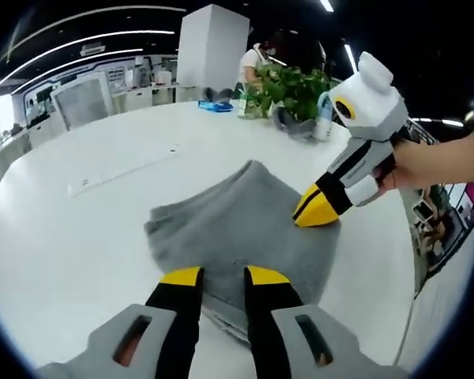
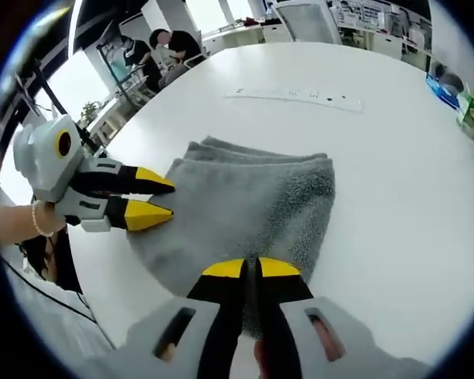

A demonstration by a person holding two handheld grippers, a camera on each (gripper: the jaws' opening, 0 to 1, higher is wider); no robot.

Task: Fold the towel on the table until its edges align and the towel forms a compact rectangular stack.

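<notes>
Towel: a grey towel (image 1: 245, 229) lies folded in layers on the white table (image 1: 79, 237), and every place below is given from it.
My left gripper: in the left gripper view its yellow-tipped jaws (image 1: 223, 276) stand apart at the towel's near edge, with cloth showing in the gap between them. I cannot tell whether they touch it.
My right gripper: in the right gripper view its jaws (image 2: 250, 268) are pressed together on the towel's near edge, pinching the cloth.
Left gripper view alone: my right gripper (image 1: 320, 204) comes in from the right with its tips on the towel's right corner, and my hand (image 1: 426, 162) grips its handle. Beyond the towel stand a leafy green plant (image 1: 292, 87), a blue object (image 1: 215, 106) and a white pillar (image 1: 212, 49). A person is behind the plant.
Right gripper view alone: my left gripper (image 2: 146, 197) reaches in from the left, its two tips parted at the towel's left edge. Stacked edges of the towel show along its far side. Seated people are well beyond it.
Both views: a long pale strip (image 2: 296, 98) lies flat on the table past the towel.
Writing: the strip carries small dark marks, too small to read.
</notes>
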